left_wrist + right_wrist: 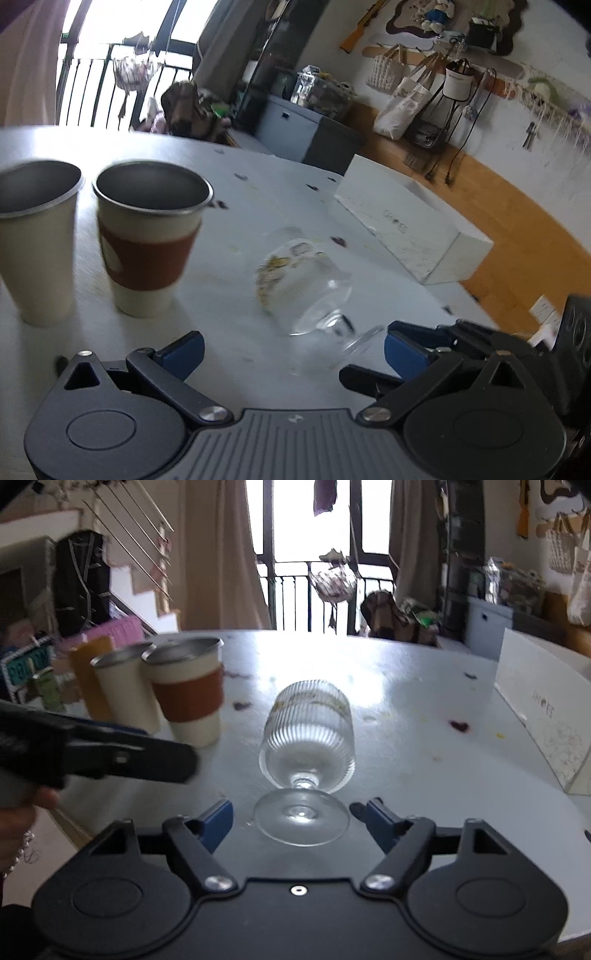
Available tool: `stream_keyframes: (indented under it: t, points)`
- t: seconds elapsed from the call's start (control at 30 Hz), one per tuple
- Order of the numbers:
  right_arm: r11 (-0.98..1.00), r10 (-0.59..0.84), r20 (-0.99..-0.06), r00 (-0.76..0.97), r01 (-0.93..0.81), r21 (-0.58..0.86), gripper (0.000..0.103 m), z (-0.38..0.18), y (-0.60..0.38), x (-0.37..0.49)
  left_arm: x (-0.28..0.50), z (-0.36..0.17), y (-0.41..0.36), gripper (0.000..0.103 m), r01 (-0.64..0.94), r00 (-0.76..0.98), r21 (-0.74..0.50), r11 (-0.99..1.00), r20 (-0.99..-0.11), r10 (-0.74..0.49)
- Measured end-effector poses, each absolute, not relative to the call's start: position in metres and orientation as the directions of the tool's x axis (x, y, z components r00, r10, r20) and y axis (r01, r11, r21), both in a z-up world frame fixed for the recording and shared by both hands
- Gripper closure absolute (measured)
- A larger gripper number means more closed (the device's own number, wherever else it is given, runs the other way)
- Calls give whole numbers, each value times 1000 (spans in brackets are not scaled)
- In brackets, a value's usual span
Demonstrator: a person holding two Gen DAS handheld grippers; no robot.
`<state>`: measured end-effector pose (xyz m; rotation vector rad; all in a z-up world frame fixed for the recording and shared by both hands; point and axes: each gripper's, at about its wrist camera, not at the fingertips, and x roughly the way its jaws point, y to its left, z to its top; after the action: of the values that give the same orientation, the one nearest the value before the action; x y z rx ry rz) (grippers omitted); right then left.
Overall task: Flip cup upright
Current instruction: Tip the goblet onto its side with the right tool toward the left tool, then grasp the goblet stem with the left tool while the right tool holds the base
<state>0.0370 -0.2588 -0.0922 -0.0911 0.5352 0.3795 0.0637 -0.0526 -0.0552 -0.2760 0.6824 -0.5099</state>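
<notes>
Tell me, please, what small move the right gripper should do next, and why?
Probably ease the right gripper forward a little and shut it on the stem. The glass lies on its side on the table, its foot facing the camera between the open jaws, which do not yet touch it. The left gripper is open too.

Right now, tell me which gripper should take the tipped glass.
Right. The right gripper is open with the glass's foot centred between its fingers. The left gripper, also open, sees the glass off toward its right finger.
</notes>
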Motion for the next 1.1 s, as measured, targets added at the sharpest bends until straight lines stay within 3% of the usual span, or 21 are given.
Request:
stream_keyframes:
  t: [0.07, 0.13, 0.2, 0.33, 0.47, 0.53, 0.9, 1.1]
  points:
    - [916, 358, -500, 789, -401, 24, 29, -92, -265, 33, 70, -57, -53, 7, 354, 637, -443, 824, -531, -559]
    - [905, 380, -507, 774, -424, 31, 48, -94, -268, 37, 77, -59, -54, 10, 346, 616, -479, 807, -532, -581]
    - [901, 384, -517, 766, -434, 26, 61, -98, -268, 44, 84, -59, -58, 16, 339, 592, -512, 789, -536, -602]
    - [872, 429, -513, 743, -489, 21, 73, -108, -265, 50, 96, -65, -64, 25, 324, 544, -533, 781, -571, -615]
    - [851, 456, -491, 742, -526, -5, 83, -110, -255, 47, 109, -76, -69, 46, 304, 490, -552, 777, -609, -624]
    - [833, 488, -477, 731, -553, 5, 89, -108, -253, 45, 113, -76, -68, 48, 293, 503, -535, 792, -619, -604]
    - [795, 545, -488, 682, -605, 41, 89, -109, -246, 41, 116, -77, -64, 56, 314, 522, -459, 831, -648, -555]
    - [813, 577, -476, 664, -524, 254, 69, -97, -293, 52, 113, -79, -64, 56, 346, 528, -440, 829, -639, -559]
